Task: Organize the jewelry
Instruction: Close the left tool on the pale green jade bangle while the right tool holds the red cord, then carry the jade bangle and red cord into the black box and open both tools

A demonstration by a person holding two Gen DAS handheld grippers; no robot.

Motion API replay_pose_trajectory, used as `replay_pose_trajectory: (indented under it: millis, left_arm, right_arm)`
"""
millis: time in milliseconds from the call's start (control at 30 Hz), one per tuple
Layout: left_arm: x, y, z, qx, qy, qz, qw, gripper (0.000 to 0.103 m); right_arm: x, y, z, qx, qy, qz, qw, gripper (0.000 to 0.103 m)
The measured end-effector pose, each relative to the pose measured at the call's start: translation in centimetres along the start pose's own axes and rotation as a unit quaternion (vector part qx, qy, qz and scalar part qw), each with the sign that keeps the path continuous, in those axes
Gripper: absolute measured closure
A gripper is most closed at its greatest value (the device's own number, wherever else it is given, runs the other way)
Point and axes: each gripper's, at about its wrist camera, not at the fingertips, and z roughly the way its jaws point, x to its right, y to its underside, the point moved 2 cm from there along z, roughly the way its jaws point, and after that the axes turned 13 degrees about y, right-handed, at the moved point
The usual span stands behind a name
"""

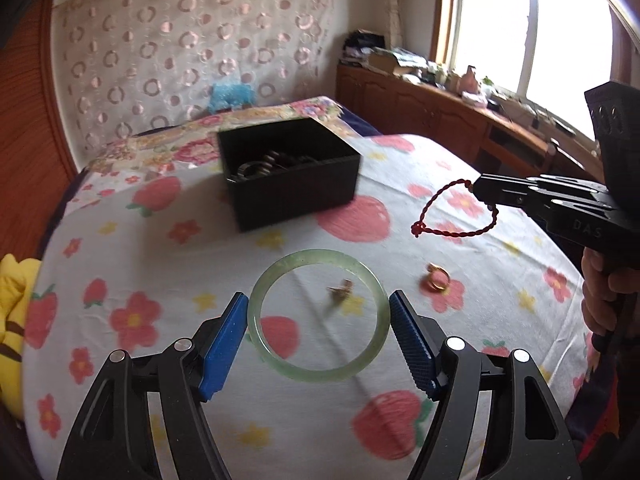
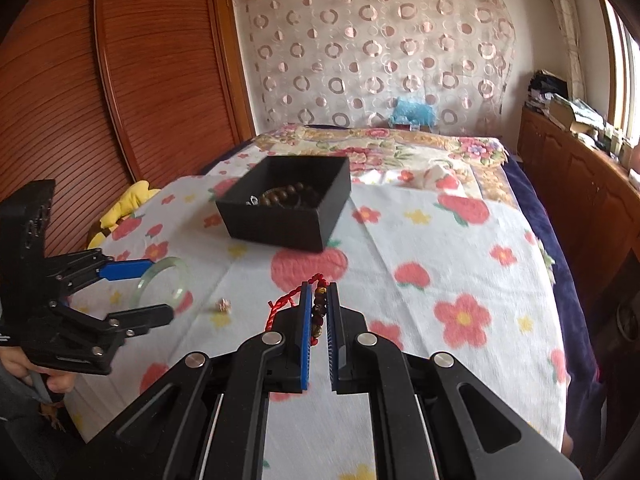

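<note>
My left gripper (image 1: 318, 312) is shut on a pale green jade bangle (image 1: 318, 376), held across its width above the cloth; it also shows in the right wrist view (image 2: 148, 280). My right gripper (image 2: 319, 296) is shut on a red cord bracelet (image 1: 440, 196) with small beads (image 2: 319, 312), lifted off the cloth. A black box (image 1: 292, 184) (image 2: 280, 216) stands farther back with a brown bead bracelet (image 2: 288, 196) inside. A gold ring (image 1: 437, 279) and a small earring-like piece (image 1: 340, 292) (image 2: 223, 305) lie on the cloth.
The strawberry-and-flower cloth (image 1: 160, 240) covers a bed. A yellow plush toy (image 1: 16, 320) lies at the left edge. A wooden cabinet (image 1: 420, 104) with clutter stands under the window on the right. A patterned curtain (image 2: 380, 52) hangs behind.
</note>
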Motion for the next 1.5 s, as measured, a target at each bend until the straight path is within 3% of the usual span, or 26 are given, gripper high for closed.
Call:
replay_pose_trajectory:
  millis: [467, 1000, 1433, 1500]
  left_arm:
    - [-3.5, -2.5, -3.8, 0.037, -0.04, 0.0, 0.9985, 0.034]
    - [-6.5, -6.4, -3.2, 0.057, -0.056, -0.003, 0.9968, 0.034]
    - [-7.9, -10.3, 0.4, 0.054, -0.055, 0.002, 0.9971, 0.034]
    - [-7.7, -10.6, 1.1, 0.051, -0.05, 0.003, 0.9974, 0.034]
  right_arm:
    - [-2.2, -6.0, 1.8, 0.02, 0.01, -0.036, 0.999, 0.095]
    - [-3.6, -12.5, 7.8, 0.031, -0.008, -0.015, 0.999, 0.095]
    - [-3.1, -13.1, 12.5, -0.008, -0.04, 0.003, 0.999, 0.094]
    - [-2.5, -12.7, 12.3, -0.008, -0.038, 0.006, 0.999, 0.089]
